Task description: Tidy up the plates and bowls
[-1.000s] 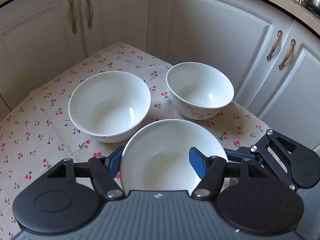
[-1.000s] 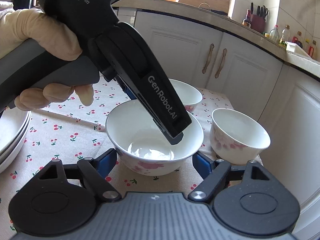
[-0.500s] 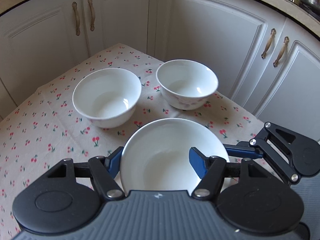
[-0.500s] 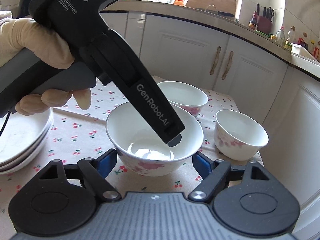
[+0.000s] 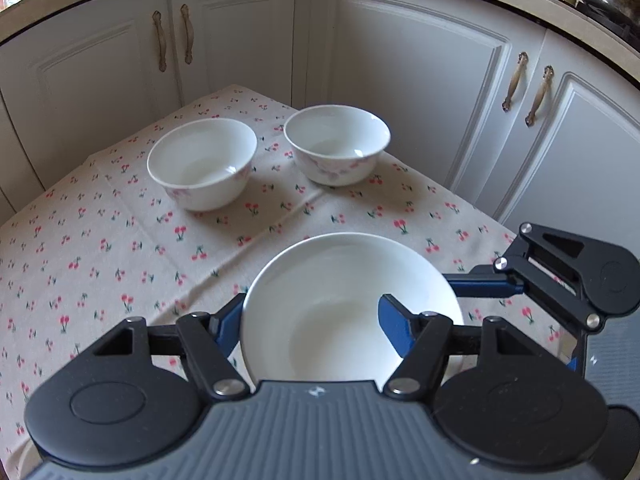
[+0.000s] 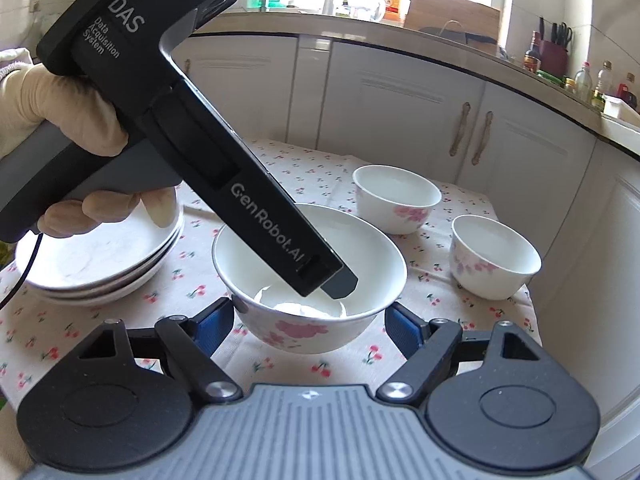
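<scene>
A white bowl with pink flowers (image 6: 310,320) hangs just above the cherry-print tablecloth (image 5: 100,240). My left gripper (image 5: 312,324) is shut on it, one blue finger outside the left wall and one inside. In the right wrist view the left gripper (image 6: 336,280) reaches down into the bowl, held by a gloved hand (image 6: 60,104). My right gripper (image 6: 310,316) spans the bowl's lower sides, its blue pads against both walls. One of its fingers (image 5: 484,285) meets the bowl (image 5: 344,304) from the right. Two more bowls (image 5: 202,160) (image 5: 336,142) stand farther back.
A stack of white plates (image 6: 100,256) sits at the left of the table. The two standing bowls (image 6: 396,196) (image 6: 494,254) are near the table's far right corner. White cabinets (image 5: 400,80) close in behind and to the right of the table.
Both grippers have drawn back and slightly up with the bowl between them. The two standing bowls look smaller and farther, and the plate stack has come further into the right wrist view.
</scene>
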Demonstrator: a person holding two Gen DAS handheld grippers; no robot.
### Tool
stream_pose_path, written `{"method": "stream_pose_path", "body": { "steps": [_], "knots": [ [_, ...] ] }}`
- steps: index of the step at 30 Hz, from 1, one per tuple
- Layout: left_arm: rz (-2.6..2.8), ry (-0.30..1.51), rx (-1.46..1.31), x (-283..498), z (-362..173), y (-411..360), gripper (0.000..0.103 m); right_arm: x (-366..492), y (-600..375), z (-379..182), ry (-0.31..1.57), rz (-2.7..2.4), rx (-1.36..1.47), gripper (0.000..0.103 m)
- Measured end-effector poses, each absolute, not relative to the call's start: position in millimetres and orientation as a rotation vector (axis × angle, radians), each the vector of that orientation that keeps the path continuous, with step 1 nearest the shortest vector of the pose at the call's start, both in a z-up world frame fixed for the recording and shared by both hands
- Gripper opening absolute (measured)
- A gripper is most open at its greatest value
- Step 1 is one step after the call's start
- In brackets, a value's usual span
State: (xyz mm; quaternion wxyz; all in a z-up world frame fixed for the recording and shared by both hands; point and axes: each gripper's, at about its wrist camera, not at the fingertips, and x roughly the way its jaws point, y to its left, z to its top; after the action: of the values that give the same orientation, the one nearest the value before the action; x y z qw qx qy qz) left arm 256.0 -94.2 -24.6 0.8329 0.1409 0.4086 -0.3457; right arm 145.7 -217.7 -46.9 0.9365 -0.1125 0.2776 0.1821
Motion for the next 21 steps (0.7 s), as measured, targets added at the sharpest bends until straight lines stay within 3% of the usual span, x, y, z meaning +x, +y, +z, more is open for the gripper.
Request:
{"method": "stream_pose_path", "body": {
  "steps": [21],
  "knots": [
    [-0.755,0.885,0.262,223,-39,-81,0.069,114,-213,-56,0.620,0.407,-0.216,0.086]
  ]
}}
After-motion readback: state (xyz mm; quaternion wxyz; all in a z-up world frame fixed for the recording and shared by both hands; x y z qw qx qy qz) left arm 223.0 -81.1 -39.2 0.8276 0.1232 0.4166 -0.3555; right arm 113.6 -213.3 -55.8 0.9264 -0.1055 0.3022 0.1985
